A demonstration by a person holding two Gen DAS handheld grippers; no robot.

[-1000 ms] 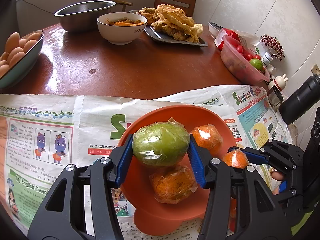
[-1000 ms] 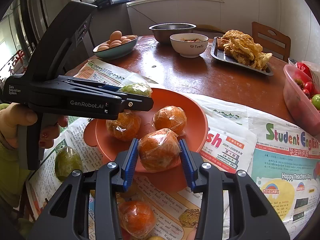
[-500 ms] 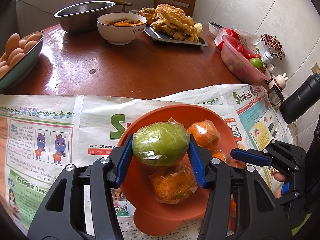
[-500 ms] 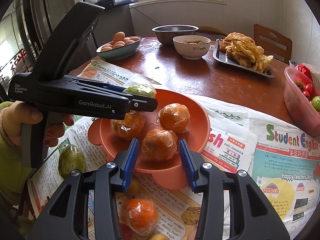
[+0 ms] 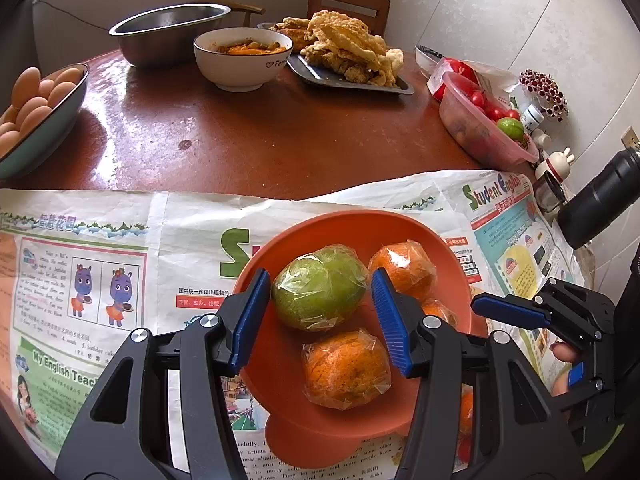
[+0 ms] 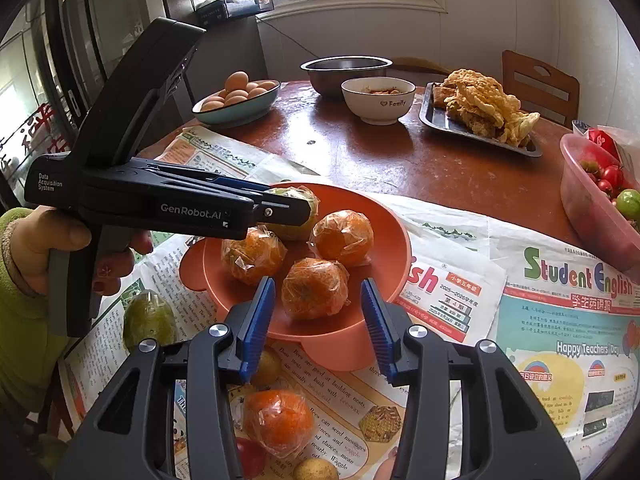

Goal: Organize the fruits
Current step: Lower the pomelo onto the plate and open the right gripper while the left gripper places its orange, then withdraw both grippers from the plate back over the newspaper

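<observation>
1. Round and reddish-brown, the table (image 5: 280,140) is half covered by newspaper (image 5: 120,240) on the near side, with a tiled wall and a wooden chair behind it.
2. On the newspaper sits an orange plastic bowl (image 5: 280,380), holding three plastic-wrapped oranges (image 6: 316,288).
3. The left tongs (image 5: 322,294) are clamped on a wrapped green fruit (image 5: 320,286), the blue pads pressing its two sides; it hangs over the bowl, above the oranges.
4. The right tongs (image 6: 316,312) stand just in front of the bowl's near rim. Their jaws have just been opening, and the nearest orange now lies in the bowl between them, with a gap on each side, so they grip nothing.
5. In the right wrist view, a hand (image 6: 60,252) in a green sleeve grips the handle of the left tongs.
6. Loose fruit lies on the newspaper outside the bowl: another wrapped orange (image 6: 278,420) near the right tongs and a second green fruit (image 6: 148,320) to the bowl's left.
7. Farther back stand a bowl of eggs (image 6: 236,100), a steel basin (image 6: 346,70), a white bowl (image 6: 378,100) of food, a tray of fried food (image 6: 480,112) and a pink tub of tomatoes (image 6: 592,196).
</observation>
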